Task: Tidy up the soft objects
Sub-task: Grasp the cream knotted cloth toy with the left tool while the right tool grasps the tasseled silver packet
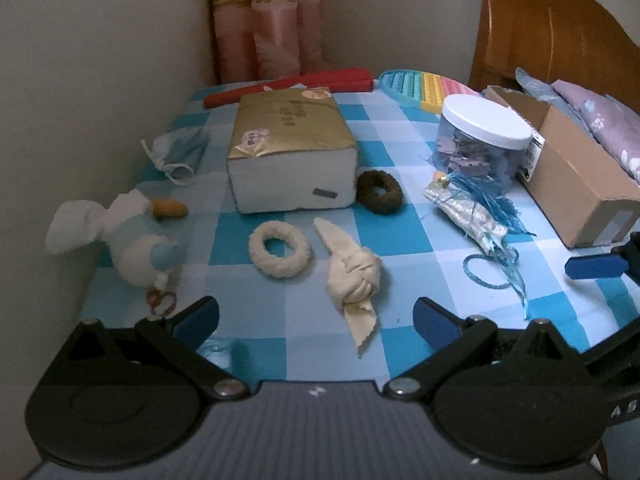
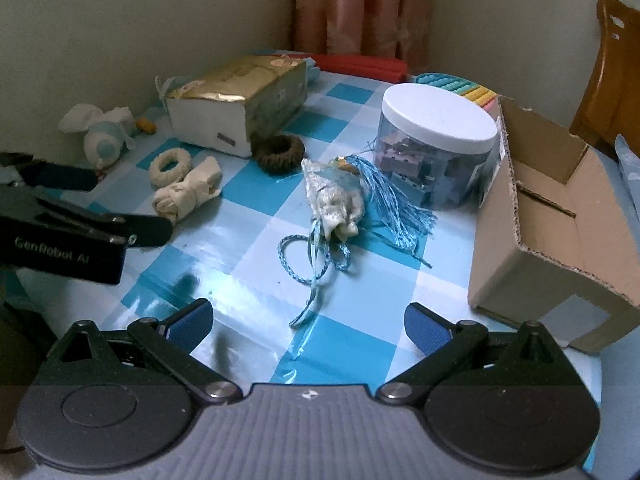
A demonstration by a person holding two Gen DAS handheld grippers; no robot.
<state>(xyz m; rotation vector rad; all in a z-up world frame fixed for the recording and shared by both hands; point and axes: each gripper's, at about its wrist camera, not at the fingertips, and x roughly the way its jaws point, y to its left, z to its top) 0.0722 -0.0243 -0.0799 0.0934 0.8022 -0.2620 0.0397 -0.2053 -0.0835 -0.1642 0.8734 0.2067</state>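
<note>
Soft things lie scattered on a blue checked tablecloth (image 1: 280, 344). A knotted cream cloth (image 1: 352, 276) lies just ahead of my open left gripper (image 1: 316, 322), with a cream fuzzy ring (image 1: 279, 254) to its left and a brown fuzzy ring (image 1: 379, 192) behind. A white and blue plush toy (image 1: 128, 240) sits at the left edge. My right gripper (image 2: 306, 330) is open and empty, a little short of a silvery pouch with blue tassels and cord (image 2: 334, 204). An open cardboard box (image 2: 556, 216) stands to its right.
A gold-wrapped tissue pack (image 1: 290, 148), a clear jar with a white lid (image 2: 436, 144), a blue face mask (image 1: 180, 150), a red folded item (image 1: 288, 84) and a rainbow pop toy (image 1: 424, 86) fill the back. Walls and a curtain close the far corner; a wooden headboard (image 1: 552, 32) stands right.
</note>
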